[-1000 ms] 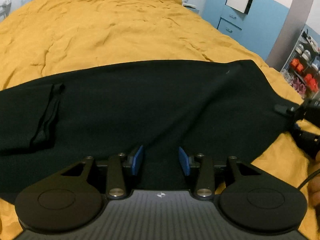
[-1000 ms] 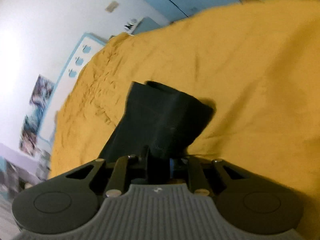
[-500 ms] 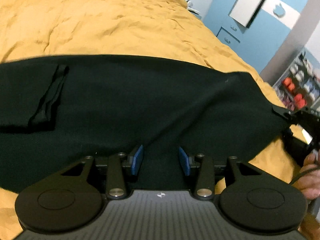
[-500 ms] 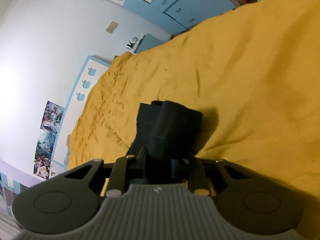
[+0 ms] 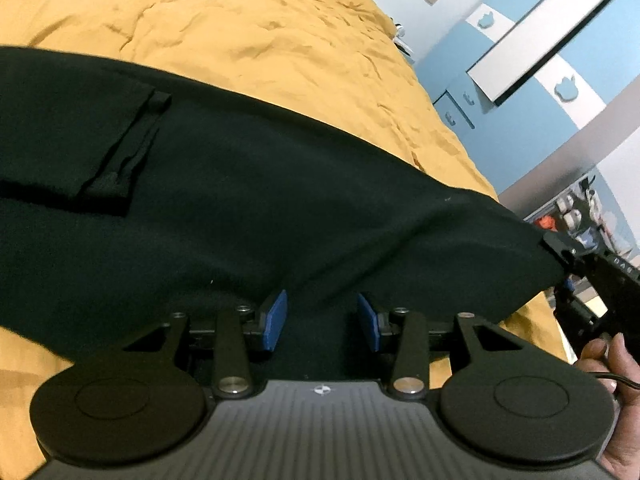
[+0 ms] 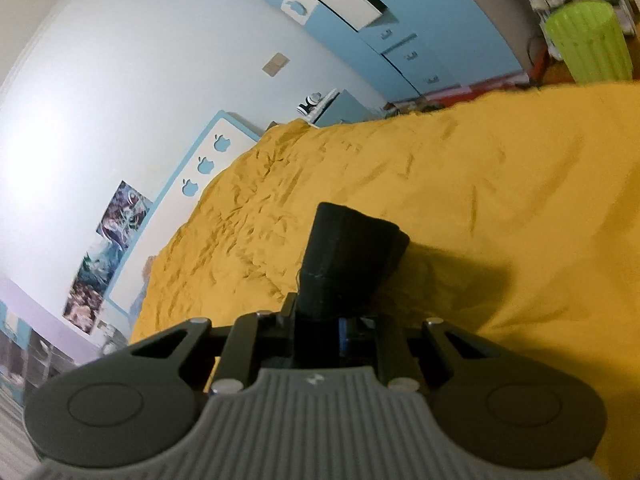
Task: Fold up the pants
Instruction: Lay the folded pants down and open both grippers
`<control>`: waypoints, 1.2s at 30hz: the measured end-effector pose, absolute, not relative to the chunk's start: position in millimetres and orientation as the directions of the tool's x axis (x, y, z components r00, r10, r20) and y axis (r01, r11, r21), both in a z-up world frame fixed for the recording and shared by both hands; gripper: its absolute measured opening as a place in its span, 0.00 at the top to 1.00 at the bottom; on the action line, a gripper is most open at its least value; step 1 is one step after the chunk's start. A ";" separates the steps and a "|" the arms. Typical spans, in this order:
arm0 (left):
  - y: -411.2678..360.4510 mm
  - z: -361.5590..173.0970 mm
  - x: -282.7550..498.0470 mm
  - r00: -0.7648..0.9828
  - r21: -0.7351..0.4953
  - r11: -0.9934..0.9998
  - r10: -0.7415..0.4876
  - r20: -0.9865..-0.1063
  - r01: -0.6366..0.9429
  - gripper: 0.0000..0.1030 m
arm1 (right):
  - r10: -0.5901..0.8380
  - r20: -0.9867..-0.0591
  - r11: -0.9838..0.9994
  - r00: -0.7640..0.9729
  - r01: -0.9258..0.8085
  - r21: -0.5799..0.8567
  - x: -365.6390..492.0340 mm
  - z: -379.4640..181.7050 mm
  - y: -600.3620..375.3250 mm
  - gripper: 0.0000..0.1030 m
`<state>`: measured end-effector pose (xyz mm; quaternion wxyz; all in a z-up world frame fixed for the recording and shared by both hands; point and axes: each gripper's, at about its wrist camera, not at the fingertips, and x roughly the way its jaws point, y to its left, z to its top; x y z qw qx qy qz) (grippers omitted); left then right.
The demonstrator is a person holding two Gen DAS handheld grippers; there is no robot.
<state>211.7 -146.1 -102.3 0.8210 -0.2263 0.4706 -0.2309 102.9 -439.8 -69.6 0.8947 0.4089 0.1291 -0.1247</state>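
Observation:
Black pants (image 5: 248, 200) stretch across the yellow bedspread (image 5: 240, 28), lifted at the near edge and at the right end. A folded-over hem lies at the left. My left gripper (image 5: 322, 318) has its blue pads apart with the near edge of the cloth between them. My right gripper (image 6: 320, 320) is shut on a bunched end of the pants (image 6: 348, 256) and holds it above the bed. The right gripper also shows in the left wrist view (image 5: 560, 256), pinching the right end of the pants.
Blue and white cabinets (image 5: 532, 64) stand beyond the bed's far right side. A green bin (image 6: 588, 40) and a shelf with shoes stand on the floor past the bed. A blue headboard (image 6: 208, 160) and posters line the wall.
Both grippers have risen and carried the pants' near edge and right end up off the bed. The right wrist view has tilted toward the wall and cabinets.

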 end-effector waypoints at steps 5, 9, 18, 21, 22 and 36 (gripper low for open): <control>-115.4 -91.9 207.6 0.470 -0.648 0.752 -0.618 -0.630 0.120 0.58 | -0.092 -0.279 0.803 0.956 0.237 0.547 128.2 -23.2 -388.0 0.86; -61.3 -83.0 197.1 0.534 -0.667 0.742 -0.590 -0.606 0.063 0.56 | 0.052 -0.257 0.965 0.965 0.019 0.263 155.8 7.5 -302.8 0.87; 43.5 -96.1 177.0 0.608 -0.676 0.725 -0.479 -0.633 -0.133 0.56 | 0.238 -0.579 0.884 0.780 -0.420 -0.203 190.1 -96.0 -137.0 0.80; 46.2 -97.5 178.0 0.614 -0.683 0.716 -0.479 -0.628 -0.140 0.56 | 0.206 -0.625 0.863 0.753 -0.441 -0.247 188.3 -114.9 -127.1 0.75; 42.5 -96.9 179.9 0.612 -0.688 0.714 -0.486 -0.624 -0.134 0.56 | 0.210 -0.631 0.869 0.747 -0.438 -0.230 187.9 -111.5 -129.0 0.75; -25.4 -97.1 214.3 0.547 -0.731 0.679 -0.588 -0.595 -0.065 0.36 | 0.170 -0.559 0.983 0.812 -0.179 0.038 145.0 -39.0 -239.5 0.55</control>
